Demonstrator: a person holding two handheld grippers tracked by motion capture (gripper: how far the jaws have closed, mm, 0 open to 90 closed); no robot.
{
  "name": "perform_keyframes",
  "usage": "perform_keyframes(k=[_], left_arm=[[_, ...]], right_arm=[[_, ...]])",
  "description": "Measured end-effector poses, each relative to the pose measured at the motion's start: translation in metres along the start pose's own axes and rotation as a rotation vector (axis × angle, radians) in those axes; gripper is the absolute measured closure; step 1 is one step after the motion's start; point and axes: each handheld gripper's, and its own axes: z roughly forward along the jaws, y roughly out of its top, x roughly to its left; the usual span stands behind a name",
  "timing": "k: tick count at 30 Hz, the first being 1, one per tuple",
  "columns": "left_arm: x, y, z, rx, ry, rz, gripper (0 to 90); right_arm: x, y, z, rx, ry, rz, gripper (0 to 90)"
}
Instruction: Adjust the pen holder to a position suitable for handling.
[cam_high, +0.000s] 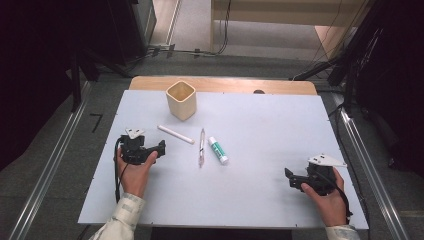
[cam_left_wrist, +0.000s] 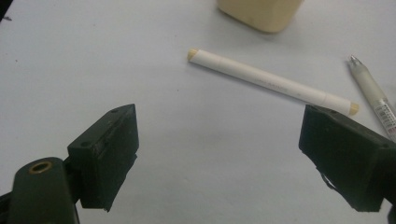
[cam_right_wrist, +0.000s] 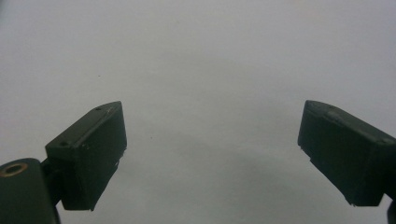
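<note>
Between your grippers, the white marker (cam_high: 175, 134) lay slanting far-left to near-right, its print unreadable; your left gripper (cam_high: 161, 147) and right gripper (cam_high: 288, 176) both gaped, empty.

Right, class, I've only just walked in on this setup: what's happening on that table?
A person sits at a white table with a gripper in each hand. Neither holds anything. The left gripper is open, its fingers pointing toward a white marker lying just beyond them. The right gripper is open too, over bare tabletop. A pen and a glue stick lie side by side mid-table, and a cream cup stands upright behind them, apparently empty. Nothing looks to have been picked up yet.
</note>
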Motion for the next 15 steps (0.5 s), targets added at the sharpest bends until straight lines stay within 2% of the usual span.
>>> perform_keyframes(k=[9,15], left_arm=[[0.000,0.016,0.006,0.001,-0.001,0.012,13.4],[-0.001,0.027,0.010,-0.001,-0.016,0.005,13.9]], right_arm=[[0.000,0.000,0.000,0.001,0.000,0.001,6.7],[0.000,0.000,0.001,0.004,0.002,0.000,6.7]])
